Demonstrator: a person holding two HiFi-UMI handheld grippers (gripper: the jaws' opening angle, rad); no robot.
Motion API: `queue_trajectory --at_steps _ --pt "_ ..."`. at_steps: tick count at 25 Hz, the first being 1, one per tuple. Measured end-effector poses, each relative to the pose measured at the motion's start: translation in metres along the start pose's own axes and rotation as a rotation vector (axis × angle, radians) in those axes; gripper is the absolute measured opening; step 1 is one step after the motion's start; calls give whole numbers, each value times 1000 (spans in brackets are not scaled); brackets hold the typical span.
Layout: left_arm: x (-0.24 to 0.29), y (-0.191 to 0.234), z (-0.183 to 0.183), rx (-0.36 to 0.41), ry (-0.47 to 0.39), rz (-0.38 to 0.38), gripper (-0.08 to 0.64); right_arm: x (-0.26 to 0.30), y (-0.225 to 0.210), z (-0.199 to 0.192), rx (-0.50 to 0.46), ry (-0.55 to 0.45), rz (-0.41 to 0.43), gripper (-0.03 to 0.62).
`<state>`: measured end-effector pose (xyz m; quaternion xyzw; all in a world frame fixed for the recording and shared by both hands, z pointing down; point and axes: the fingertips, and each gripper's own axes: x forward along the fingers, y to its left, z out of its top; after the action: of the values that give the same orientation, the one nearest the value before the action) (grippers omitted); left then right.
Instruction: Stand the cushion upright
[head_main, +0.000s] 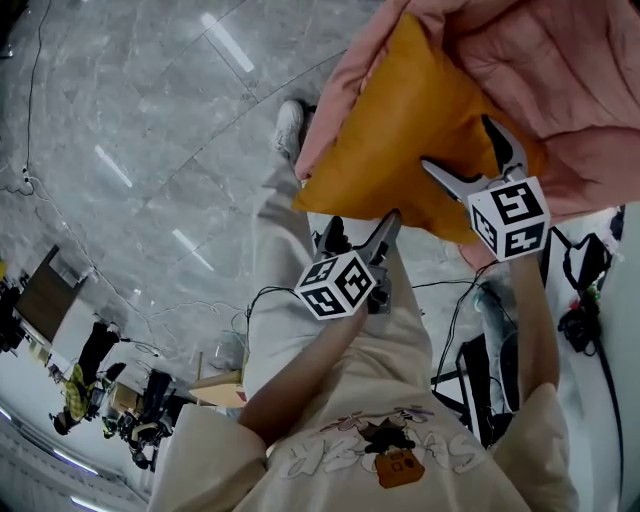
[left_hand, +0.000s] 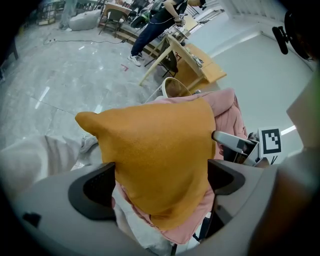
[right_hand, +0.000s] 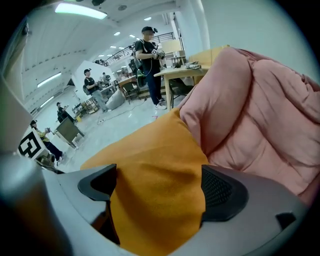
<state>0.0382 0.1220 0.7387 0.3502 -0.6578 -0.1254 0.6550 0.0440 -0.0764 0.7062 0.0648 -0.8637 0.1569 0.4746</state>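
Cushion (head_main: 400, 130) leans against the pink quilt (head_main: 570, 70), its near edge sitting between the jaws of my left claw (head_main: 365, 228) and right claw (head_main: 462, 148). Both are spread wide, neither clamping. Biggest risk: soft quilt gives and the cushion slumps or slides toward the floor (head_main: 150, 120). Smaller risk: a jaw snags fabric. Open room on the left; quilt crowds the right.

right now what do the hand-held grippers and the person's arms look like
Both the left hand-held gripper and the right hand-held gripper are grey, with two tapered jaws, dark textured pads and a white cube of black square markers. The person wears a cream T-shirt with short sleeves.
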Motion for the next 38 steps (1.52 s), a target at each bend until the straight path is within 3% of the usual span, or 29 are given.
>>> queue_trajectory --at_steps 5,13,17,22,38 --pt "10 9 12 -40 -2 31 564 12 5 1 19 21 27 509" --pt "16 8 8 12 31 38 328 9 16 -11 19 32 -4 184" --pt "16 -7 7 39 54 -2 194 0 16 -11 55 3 -25 87" --pt "10 -13 11 89 52 10 126 -6 20 -6 67 -19 -39 56" --pt "-21 -29 20 199 94 -32 112 -44 35 9 136 -112 -130 31"
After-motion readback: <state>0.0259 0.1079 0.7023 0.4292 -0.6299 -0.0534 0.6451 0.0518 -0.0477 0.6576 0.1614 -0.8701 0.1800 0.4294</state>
